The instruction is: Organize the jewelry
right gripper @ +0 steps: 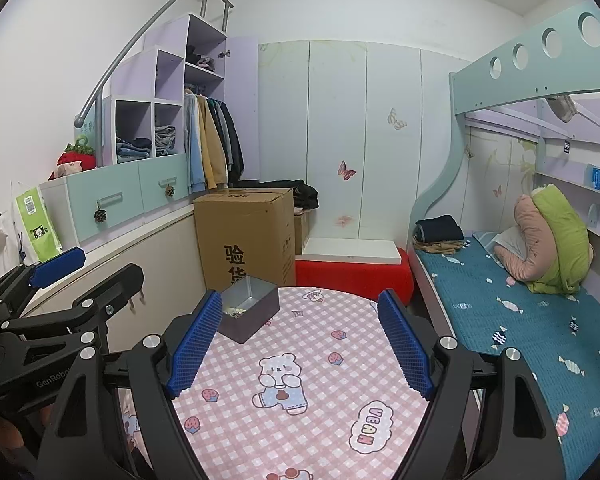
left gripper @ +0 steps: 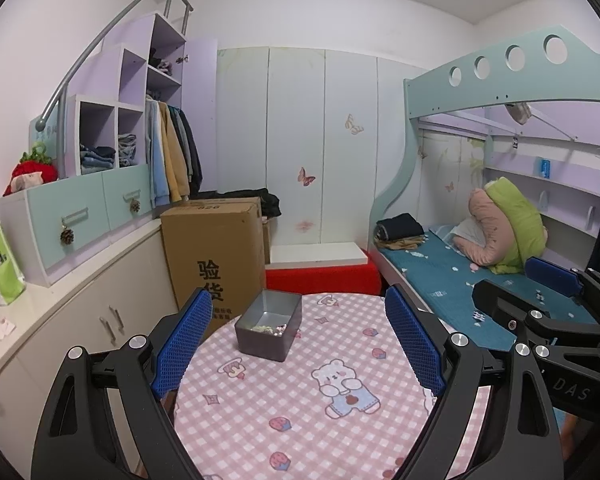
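A small grey metal box [left gripper: 269, 329] stands at the far edge of a round table with a pink checked cloth [left gripper: 300, 400]. Pale jewelry pieces [left gripper: 269, 329] lie in its bottom. My left gripper [left gripper: 300, 340] is open and empty, held above the table just short of the box. My right gripper [right gripper: 300, 344] is open and empty over the table, with the box [right gripper: 250, 314] ahead to its left and jewelry [right gripper: 234, 312] inside. Each gripper shows at the other view's edge: the right one [left gripper: 548, 292], the left one [right gripper: 60, 276].
A cardboard box [left gripper: 216, 248] stands behind the table on the left, next to a low cabinet [left gripper: 80, 320]. A red bench [left gripper: 324, 278] sits behind the table. A bunk bed with a blue sheet [right gripper: 520, 320] runs along the right.
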`<state>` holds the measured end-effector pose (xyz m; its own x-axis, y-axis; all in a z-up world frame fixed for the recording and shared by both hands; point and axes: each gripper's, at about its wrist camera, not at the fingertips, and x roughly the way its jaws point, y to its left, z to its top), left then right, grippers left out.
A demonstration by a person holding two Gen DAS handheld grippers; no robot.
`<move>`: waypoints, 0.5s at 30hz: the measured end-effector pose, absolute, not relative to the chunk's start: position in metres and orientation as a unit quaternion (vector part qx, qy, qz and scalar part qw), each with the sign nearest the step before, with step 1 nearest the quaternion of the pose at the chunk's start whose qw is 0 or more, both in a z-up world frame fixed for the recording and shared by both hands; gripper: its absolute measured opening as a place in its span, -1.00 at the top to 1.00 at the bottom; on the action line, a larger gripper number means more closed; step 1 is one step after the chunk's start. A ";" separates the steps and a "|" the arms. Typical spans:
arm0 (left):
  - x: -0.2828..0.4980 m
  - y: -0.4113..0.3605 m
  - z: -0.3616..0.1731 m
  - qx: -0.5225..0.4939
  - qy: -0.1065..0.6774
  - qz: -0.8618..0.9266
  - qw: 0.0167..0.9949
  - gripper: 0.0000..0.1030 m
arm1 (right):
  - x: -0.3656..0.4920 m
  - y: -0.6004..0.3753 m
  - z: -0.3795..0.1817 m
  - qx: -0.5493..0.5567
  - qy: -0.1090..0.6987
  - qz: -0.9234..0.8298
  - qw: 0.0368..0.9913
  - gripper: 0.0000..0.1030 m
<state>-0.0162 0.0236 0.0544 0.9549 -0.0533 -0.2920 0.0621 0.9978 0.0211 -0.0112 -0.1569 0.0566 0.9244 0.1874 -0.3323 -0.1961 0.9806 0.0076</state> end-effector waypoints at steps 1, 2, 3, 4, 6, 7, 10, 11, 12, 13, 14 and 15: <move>-0.017 0.023 0.055 0.015 0.148 -0.029 0.989 -0.66 | -0.011 -0.157 0.057 -0.013 0.168 0.098 0.981 -0.52; -0.016 0.023 0.054 0.016 0.147 -0.028 0.989 -0.66 | -0.011 -0.157 0.056 -0.013 0.168 0.097 0.981 -0.52; -0.016 0.023 0.054 0.017 0.146 -0.028 0.989 -0.66 | -0.011 -0.157 0.057 -0.013 0.168 0.098 0.981 -0.52; -0.016 0.022 0.054 0.018 0.145 -0.027 0.989 -0.66 | -0.011 -0.157 0.057 -0.012 0.169 0.098 0.981 -0.52; -0.016 0.022 0.054 0.019 0.145 -0.027 0.989 -0.66 | -0.011 -0.157 0.057 -0.013 0.169 0.097 0.981 -0.52; -0.016 0.022 0.054 0.019 0.145 -0.027 0.989 -0.66 | -0.011 -0.157 0.057 -0.012 0.169 0.097 0.981 -0.52; -0.015 0.023 0.054 0.018 0.145 -0.028 0.989 -0.66 | -0.011 -0.157 0.057 -0.012 0.168 0.097 0.981 -0.52; -0.014 0.023 0.054 0.017 0.145 -0.029 0.989 -0.66 | -0.011 -0.157 0.057 -0.012 0.168 0.097 0.981 -0.52; -0.014 0.022 0.054 0.017 0.145 -0.029 0.989 -0.66 | -0.010 -0.157 0.057 -0.013 0.168 0.097 0.981 -0.52; -0.014 0.022 0.054 0.017 0.144 -0.029 0.989 -0.66 | -0.010 -0.157 0.056 -0.013 0.168 0.097 0.981 -0.52; -0.013 0.022 0.054 0.017 0.145 -0.028 0.989 -0.66 | -0.009 -0.157 0.056 -0.013 0.169 0.096 0.981 -0.52; -0.013 0.022 0.054 0.018 0.145 -0.029 0.989 -0.66 | -0.009 -0.157 0.056 -0.013 0.169 0.096 0.981 -0.52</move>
